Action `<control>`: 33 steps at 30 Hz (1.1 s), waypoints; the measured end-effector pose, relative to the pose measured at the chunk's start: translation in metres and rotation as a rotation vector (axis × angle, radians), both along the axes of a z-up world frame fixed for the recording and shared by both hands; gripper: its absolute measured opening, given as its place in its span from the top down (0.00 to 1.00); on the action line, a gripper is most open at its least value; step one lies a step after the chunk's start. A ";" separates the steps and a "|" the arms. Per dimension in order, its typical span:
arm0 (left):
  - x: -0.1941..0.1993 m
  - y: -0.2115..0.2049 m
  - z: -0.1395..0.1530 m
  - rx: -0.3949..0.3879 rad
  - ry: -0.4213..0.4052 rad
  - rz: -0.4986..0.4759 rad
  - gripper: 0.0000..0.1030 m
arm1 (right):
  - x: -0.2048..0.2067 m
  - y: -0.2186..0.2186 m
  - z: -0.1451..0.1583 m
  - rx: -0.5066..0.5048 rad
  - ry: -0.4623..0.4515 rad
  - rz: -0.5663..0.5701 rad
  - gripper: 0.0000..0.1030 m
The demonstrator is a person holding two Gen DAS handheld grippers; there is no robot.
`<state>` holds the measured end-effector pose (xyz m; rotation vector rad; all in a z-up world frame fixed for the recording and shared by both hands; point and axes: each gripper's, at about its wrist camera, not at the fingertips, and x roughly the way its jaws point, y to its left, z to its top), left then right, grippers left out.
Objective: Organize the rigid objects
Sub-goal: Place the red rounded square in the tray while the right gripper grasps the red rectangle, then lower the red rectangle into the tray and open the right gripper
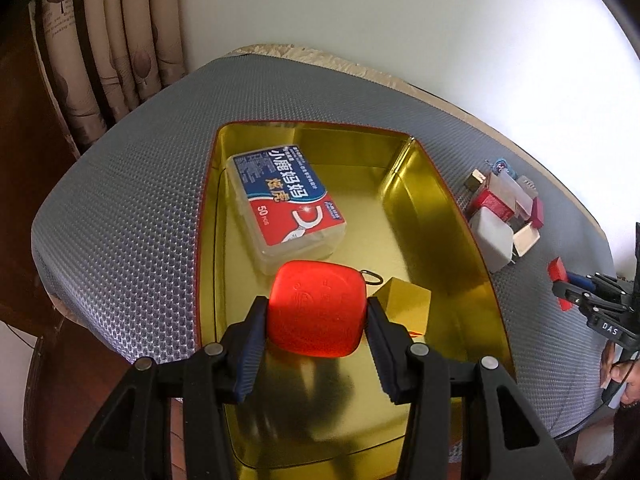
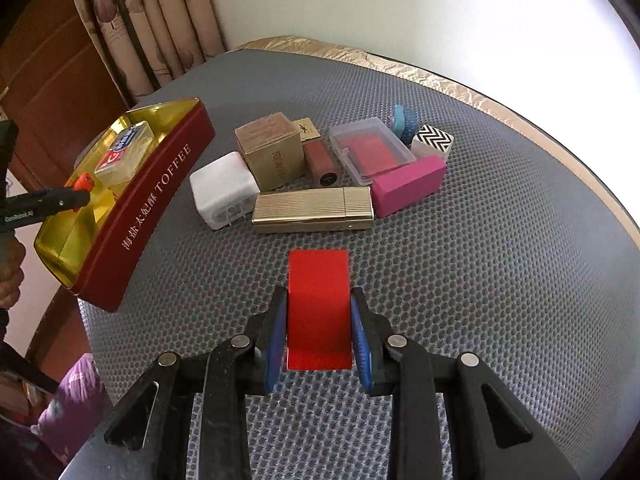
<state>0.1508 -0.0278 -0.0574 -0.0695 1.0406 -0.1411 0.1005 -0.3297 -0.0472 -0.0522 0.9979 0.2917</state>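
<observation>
**Two red pieces in my claws, tin half filled**

My left claw (image 1: 316, 320) grips a rounded, translucent red plastic case (image 1: 318, 308) by its two sides, its blue pads pressed against it. I hold it above the near part of the open red toffee tin with the gold lining (image 1: 400, 196). Inside the tin, a clear plastic floss-pick box with a blue and red label (image 1: 284, 204) lies toward the far left corner, and a small gold cardboard box (image 1: 404, 304) sits just beside the red case, on its right.

My right claw (image 2: 319, 328) is closed narrowly on a flat red rectangular card box (image 2: 319, 308), held over the grey dimpled mat on the worktop (image 2: 500, 280), to the right of the tin. Beyond it, also right of the tin, the remaining things crowd together: a white charger cube (image 2: 222, 188), a ribbed gold metal case (image 2: 312, 209), a tan carton (image 2: 272, 152), a brown lipstick tube (image 2: 322, 162), a clear lidded box (image 2: 370, 150) and a pink block (image 2: 408, 184).
</observation>
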 end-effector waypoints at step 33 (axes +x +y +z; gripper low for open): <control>-0.083 -0.006 0.055 0.013 -0.208 0.028 0.53 | -0.006 0.028 0.053 0.065 -0.050 -0.024 0.74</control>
